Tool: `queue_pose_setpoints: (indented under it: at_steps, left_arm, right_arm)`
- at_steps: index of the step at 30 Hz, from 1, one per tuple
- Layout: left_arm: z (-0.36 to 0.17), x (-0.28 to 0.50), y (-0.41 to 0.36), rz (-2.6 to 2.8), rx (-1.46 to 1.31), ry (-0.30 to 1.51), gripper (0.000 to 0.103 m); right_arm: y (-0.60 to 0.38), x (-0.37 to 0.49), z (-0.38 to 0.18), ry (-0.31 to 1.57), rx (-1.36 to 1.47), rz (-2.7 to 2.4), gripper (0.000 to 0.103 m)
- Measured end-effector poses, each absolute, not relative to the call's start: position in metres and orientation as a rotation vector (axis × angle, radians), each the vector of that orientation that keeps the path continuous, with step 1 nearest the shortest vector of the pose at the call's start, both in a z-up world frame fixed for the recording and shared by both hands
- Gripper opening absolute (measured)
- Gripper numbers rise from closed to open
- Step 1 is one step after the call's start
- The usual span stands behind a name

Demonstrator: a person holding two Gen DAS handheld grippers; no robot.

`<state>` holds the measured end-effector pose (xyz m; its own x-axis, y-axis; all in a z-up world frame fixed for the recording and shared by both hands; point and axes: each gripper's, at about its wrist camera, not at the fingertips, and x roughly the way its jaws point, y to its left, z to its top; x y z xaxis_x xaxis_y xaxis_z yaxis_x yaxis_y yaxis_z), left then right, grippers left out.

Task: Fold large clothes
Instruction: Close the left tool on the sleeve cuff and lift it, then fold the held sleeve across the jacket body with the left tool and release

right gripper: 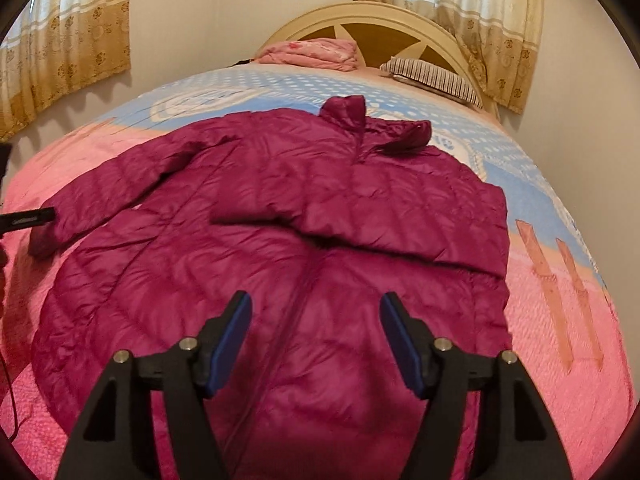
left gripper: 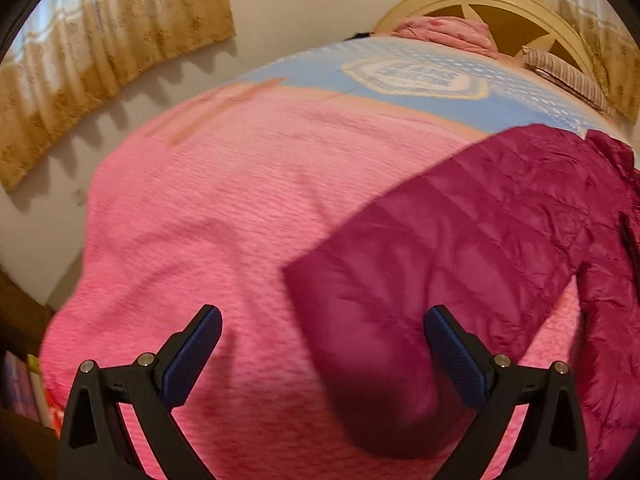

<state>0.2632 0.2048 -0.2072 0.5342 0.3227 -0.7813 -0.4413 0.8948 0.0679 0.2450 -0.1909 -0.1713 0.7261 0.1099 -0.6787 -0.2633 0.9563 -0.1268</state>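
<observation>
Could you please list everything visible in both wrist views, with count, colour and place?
puffer jacket: one, magenta, flat on the bed, one sleeve folded across its chest
bedspread: one, pink and blue, covering the bed
headboard: one, cream, far end
folded bedding: one, pink, by the headboard
striped pillow: one, beside it
curtains: beige-gold, on the walls
left gripper: fingers open, over the sleeve cuff
right gripper: fingers open, over the hem
</observation>
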Motion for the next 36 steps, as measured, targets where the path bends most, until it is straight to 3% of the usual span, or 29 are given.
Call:
queue_pose_setpoints:
  at_steps: [2, 3, 5, 8, 22, 36]
  left_arm:
    - [-0.214, 0.272, 0.198, 0.399, -0.169, 0.920, 0.049]
    - [-0.214, 0.275, 0.195, 0.381, -0.186, 0.923, 0.047]
    - [-0.207, 0.278, 0.191, 0.394, -0.131, 0.901, 0.020]
    - [-0.185, 0.276, 0.185, 0.407, -0.050, 0.843, 0.015]
    - [-0.049, 0.294, 0.110, 0.404, 0.271, 0.491, 0.011]
    - [-0.070, 0.337, -0.094, 0.098, 0.402, 0.459, 0.011]
  right_arm:
    - [-0.191, 0.242, -0.170, 0.727, -0.228, 0.204, 0.069]
    - [-0.193, 0.240, -0.168, 0.719, -0.232, 0.197, 0.069]
    - [-0.197, 0.239, -0.165, 0.706, -0.240, 0.173, 0.070]
    - [-0.211, 0.243, -0.160, 0.687, -0.235, 0.116, 0.071]
    - [-0.286, 0.253, -0.136, 0.620, -0.114, -0.006, 0.075]
    - [-0.369, 0.259, -0.138, 0.639, -0.017, -0.129, 0.075]
